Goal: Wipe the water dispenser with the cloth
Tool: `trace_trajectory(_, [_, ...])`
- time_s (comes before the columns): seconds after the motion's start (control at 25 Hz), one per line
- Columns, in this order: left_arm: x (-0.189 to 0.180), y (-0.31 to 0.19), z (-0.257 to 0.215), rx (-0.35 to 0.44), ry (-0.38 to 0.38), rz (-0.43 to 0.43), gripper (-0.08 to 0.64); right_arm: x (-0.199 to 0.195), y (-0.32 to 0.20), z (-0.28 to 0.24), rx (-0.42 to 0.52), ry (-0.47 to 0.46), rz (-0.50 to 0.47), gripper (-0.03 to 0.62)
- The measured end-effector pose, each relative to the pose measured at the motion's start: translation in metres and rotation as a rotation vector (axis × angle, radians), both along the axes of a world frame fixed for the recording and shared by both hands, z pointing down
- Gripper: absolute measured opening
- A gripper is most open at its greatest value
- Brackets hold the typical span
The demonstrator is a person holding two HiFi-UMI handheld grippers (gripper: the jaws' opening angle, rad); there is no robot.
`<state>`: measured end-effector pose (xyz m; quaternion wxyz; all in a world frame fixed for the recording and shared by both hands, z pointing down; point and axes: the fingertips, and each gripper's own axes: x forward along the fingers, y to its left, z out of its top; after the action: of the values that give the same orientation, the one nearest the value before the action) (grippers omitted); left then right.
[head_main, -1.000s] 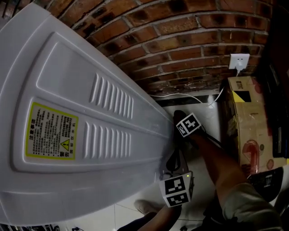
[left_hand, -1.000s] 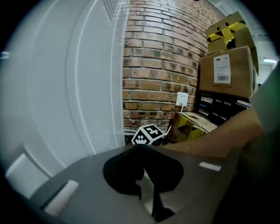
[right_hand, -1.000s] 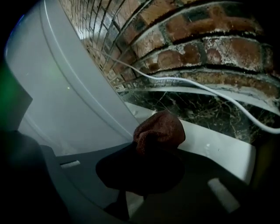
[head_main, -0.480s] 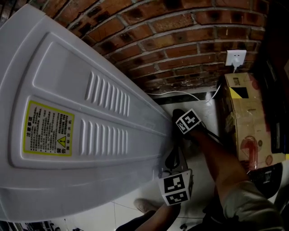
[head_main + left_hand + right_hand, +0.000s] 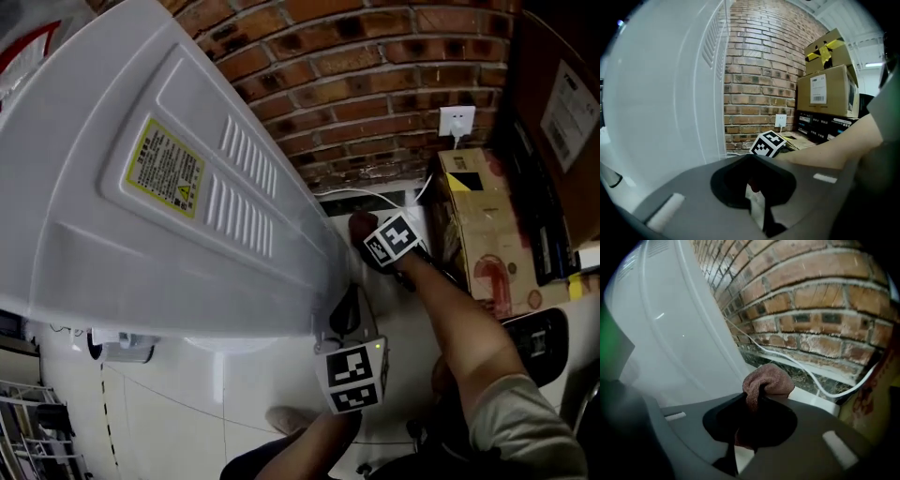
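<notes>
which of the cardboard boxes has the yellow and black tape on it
The box just below the wall socket; the labelled box at upper right shows a white sticker and no tape.

Water dispenser (image 5: 141, 216) left of box (image 5: 473, 225), apparently near wall (image 5: 375, 84)

Dim room; the white water dispenser (image 5: 141, 244) catches soft light, and the 2 gripper views bulge, dark-cornered, foreground blurred.

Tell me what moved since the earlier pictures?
Both the left gripper and the right gripper rose slightly along the water dispenser's side. The head camera swung too, so the dispenser looks turned. Unchanged: the right gripper stays shut on the brown cloth; nothing was let go.
</notes>
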<state>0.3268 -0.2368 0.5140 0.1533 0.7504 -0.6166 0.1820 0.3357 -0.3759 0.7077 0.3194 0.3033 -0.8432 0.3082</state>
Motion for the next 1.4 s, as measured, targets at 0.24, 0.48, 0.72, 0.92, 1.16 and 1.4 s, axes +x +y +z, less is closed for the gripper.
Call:
trace_trajectory(0.24, [-0.002,0.016,-0.035,0.058,0.023,0.005,0.000,0.028,0.027,-0.055,0.097,0.016,-0.003,0.071])
trace_trajectory(0.48, [0.002,0.039,-0.065,0.091,-0.078,0.162,0.000,0.028,0.091,-0.081,0.165,0.031,-0.055,0.071])
trace_trajectory(0.72, [0.003,0.059,-0.058,0.068,-0.208,0.327,0.000,0.024,0.166,-0.073,0.164,0.044,-0.090,0.071])
trace_trajectory(0.92, [0.006,0.064,-0.027,-0.005,-0.131,0.324,0.000,0.035,0.198,-0.031,0.074,0.084,-0.024,0.071])
trace_trajectory(1.16, [0.015,0.083,-0.012,-0.078,-0.070,0.367,0.000,0.048,0.231,0.042,-0.085,0.176,0.017,0.074])
trace_trajectory(1.4, [0.016,0.097,-0.011,-0.095,-0.053,0.400,0.000,0.053,0.244,0.093,-0.172,0.249,-0.005,0.075])
